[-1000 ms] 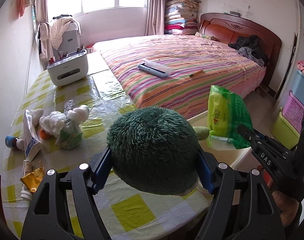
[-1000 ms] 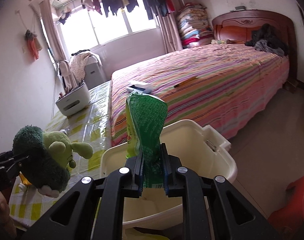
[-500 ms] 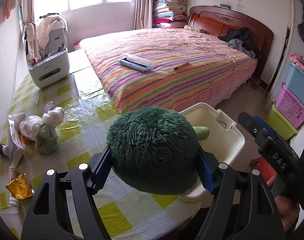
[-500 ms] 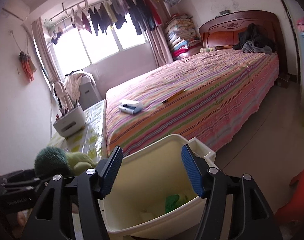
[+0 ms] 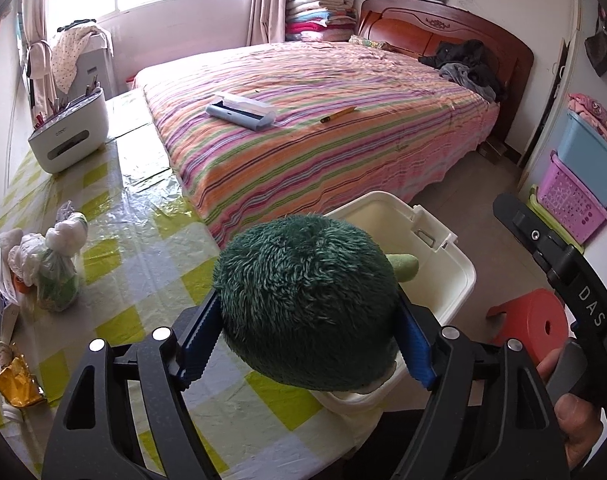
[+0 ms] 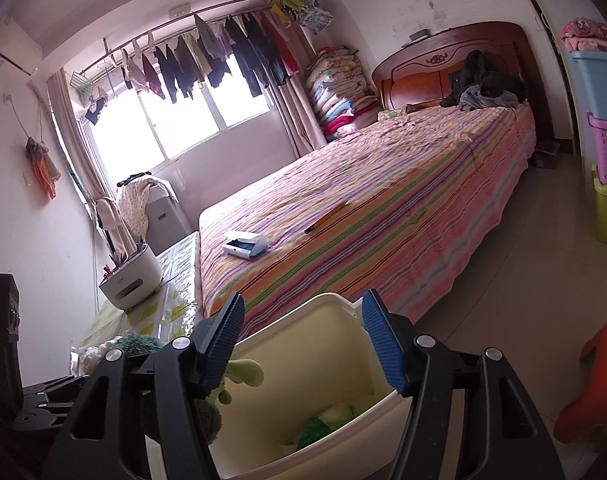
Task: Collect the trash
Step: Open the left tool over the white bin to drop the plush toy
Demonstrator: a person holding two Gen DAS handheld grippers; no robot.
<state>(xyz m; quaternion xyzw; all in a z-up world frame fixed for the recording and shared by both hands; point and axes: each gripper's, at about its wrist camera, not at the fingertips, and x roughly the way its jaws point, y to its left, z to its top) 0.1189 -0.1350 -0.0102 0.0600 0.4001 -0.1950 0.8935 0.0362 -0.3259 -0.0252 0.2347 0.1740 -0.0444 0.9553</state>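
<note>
While plush toy (image 5: 307,304) hovers above; white bin (image 6: 327,364) holds green wrapper (image 6: 317,426)

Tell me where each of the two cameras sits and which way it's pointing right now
Left wrist: on the left claw, looking down past the green plush toy between its opening jaws, over table edge and white bin; a hand on the right claw's handle shows.
Right wrist: on the right claw, open and empty, looking over the bin toward bed and window; no hand is visible.
Shared: bin, plush toy, bed, white box on the table.
</note>
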